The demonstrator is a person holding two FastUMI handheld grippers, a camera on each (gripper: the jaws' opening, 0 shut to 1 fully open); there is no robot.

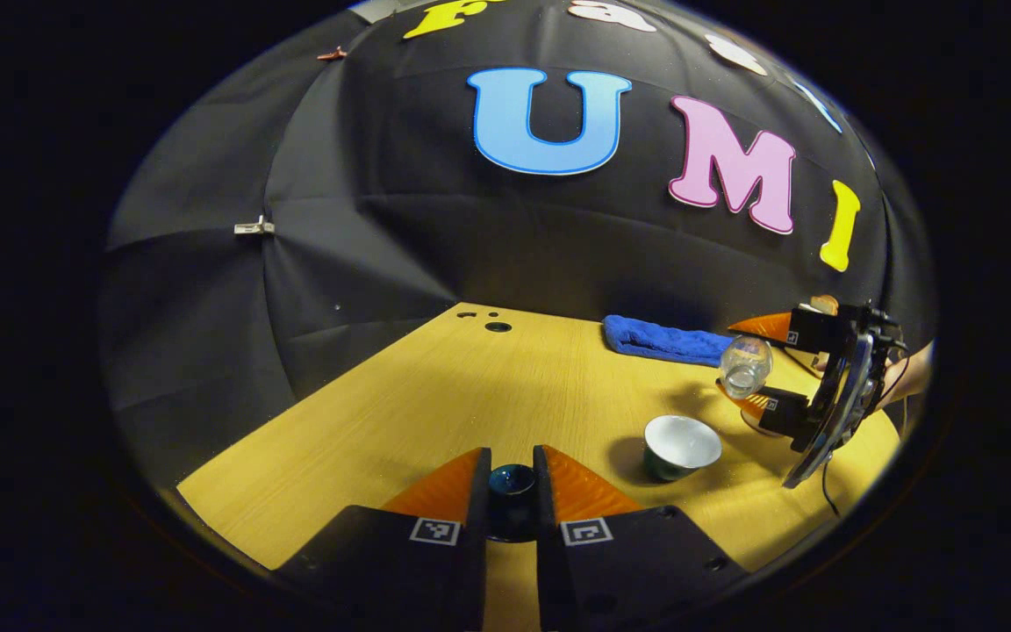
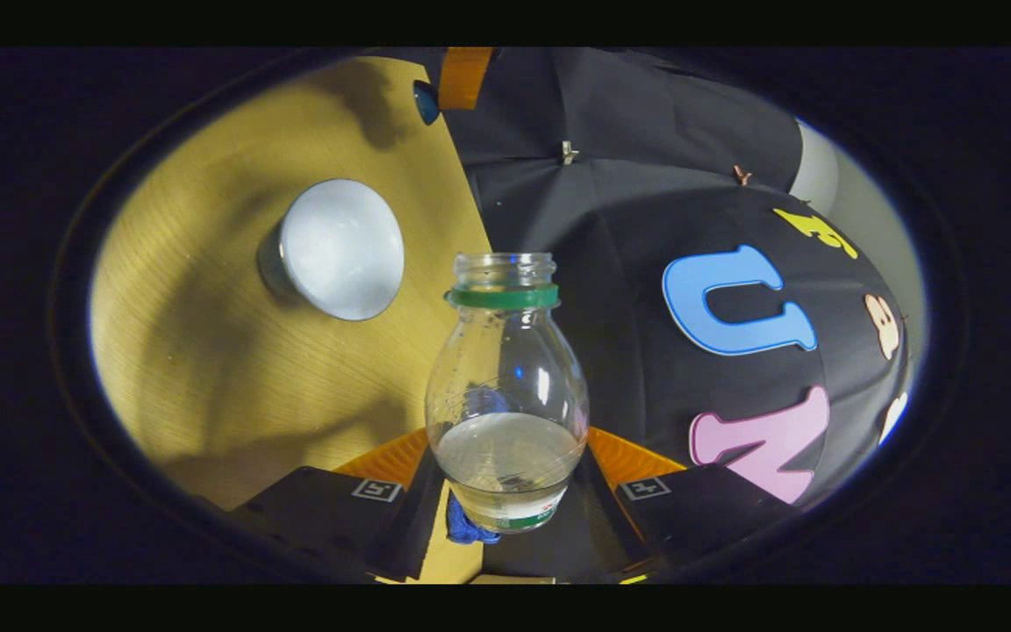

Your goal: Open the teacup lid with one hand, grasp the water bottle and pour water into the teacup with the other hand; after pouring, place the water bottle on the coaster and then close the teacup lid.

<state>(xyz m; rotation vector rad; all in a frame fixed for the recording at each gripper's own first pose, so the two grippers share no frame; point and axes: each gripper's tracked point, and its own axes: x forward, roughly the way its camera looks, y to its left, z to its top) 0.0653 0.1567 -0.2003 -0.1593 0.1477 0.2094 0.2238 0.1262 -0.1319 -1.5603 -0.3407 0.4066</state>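
**Meanwhile: lid off, bottle tipped beside the cup**

Left gripper view. Left gripper (image 1: 512,491) sits low at the bottom edge, its two fingers pinching the dark teacup lid (image 1: 512,481) between them, lid held above the wooden table (image 1: 365,412). Ahead and to the right of the fingers stands the teacup (image 1: 681,446), uncovered, white inside, dark outside, upright on the table. Just beyond the cup, further right, the right gripper (image 1: 756,369) holds the water bottle (image 1: 745,365) tilted, mouth end towards this camera, off the table and near the cup. A hand (image 1: 896,382) shows behind that gripper. A blue cloth (image 1: 663,341) lies at the far side of the table, behind the bottle.

Right gripper view. Right gripper (image 2: 505,478) has both fingers closed against the lower body of the water bottle (image 2: 505,395); bottle runs forward from the fingers, open mouth farthest out, green ring at the neck, some water pooled in the lower part. Teacup (image 2: 339,248) lies ahead and left of the bottle mouth, apart from it, its white interior facing the camera. Part of the left gripper's finger (image 2: 462,77) with the lid (image 2: 425,101) shows at the top, beyond the cup
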